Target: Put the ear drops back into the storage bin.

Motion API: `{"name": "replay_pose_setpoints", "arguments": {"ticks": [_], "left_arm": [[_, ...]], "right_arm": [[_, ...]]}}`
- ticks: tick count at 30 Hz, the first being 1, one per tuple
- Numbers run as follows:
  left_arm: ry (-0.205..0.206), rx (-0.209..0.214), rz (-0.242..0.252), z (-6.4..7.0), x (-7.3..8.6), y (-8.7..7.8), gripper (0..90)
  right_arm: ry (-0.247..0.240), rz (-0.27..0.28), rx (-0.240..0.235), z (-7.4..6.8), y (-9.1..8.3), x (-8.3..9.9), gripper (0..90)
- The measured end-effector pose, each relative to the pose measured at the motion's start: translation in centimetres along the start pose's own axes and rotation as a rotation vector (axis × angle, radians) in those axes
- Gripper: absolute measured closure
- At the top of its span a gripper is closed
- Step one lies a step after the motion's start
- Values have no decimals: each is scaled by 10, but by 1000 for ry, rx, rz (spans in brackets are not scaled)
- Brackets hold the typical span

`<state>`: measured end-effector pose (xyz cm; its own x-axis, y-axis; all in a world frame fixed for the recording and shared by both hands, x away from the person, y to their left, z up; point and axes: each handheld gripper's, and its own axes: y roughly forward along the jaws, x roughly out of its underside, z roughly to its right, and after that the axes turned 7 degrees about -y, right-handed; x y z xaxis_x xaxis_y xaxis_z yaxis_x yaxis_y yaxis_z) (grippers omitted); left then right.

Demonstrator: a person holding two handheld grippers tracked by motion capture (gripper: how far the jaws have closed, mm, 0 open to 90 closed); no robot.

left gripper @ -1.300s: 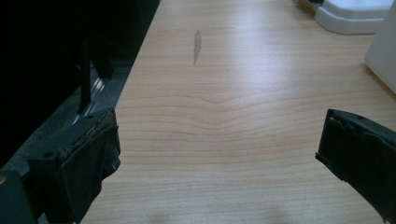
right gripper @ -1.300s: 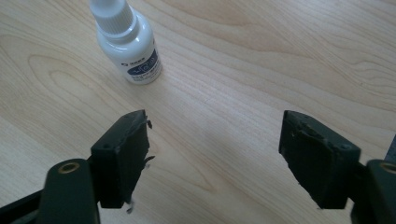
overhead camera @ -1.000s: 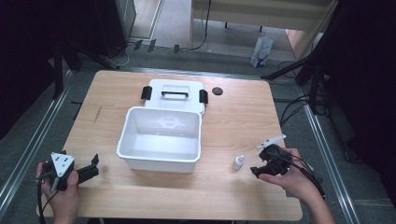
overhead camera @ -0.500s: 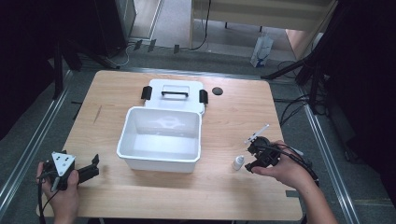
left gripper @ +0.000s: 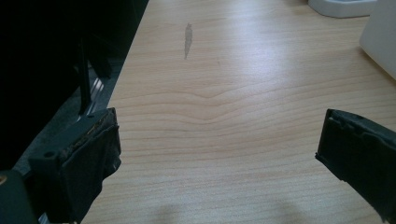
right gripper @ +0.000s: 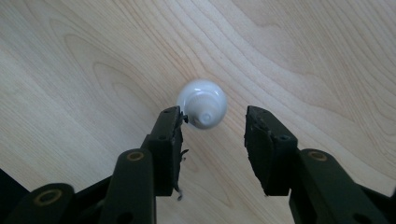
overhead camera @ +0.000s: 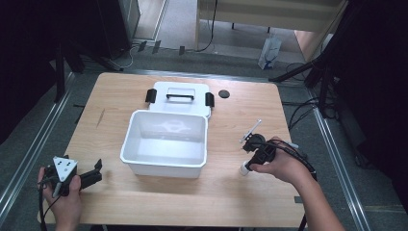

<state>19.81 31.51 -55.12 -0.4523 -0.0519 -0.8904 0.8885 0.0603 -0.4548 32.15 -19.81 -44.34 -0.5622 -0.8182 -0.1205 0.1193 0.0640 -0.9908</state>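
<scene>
Two black padded jaws of the right gripper (right gripper: 212, 126) stand parted straight above a small round white plastic bottle (right gripper: 202, 103) with a ribbed cap; the bottle stands on the pale grained wooden table (right gripper: 93, 56), its cap just at the left jaw's tip and clear of the other. In the high view this bottle (overhead camera: 245, 169) sits directly under the gripper, near the table's front right. Beyond it lies the white rectangular plastic tub (overhead camera: 165, 142), smooth-walled and open, with its flat lid (overhead camera: 180, 96) and black handle behind. The left gripper (left gripper: 217, 140) hangs spread wide over bare wood, grasping nothing.
</scene>
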Motion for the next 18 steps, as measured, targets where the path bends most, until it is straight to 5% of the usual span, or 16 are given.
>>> {"name": "replay_pose_setpoints", "arguments": {"ticks": [10,18], "left_arm": [[-8,4,3,-1,0,0,3],[-8,5,-4,-1,0,1,3]], "right_arm": [[11,-47,-37,2,8,-10,706],[9,-55,-28,2,10,-14,712]]}}
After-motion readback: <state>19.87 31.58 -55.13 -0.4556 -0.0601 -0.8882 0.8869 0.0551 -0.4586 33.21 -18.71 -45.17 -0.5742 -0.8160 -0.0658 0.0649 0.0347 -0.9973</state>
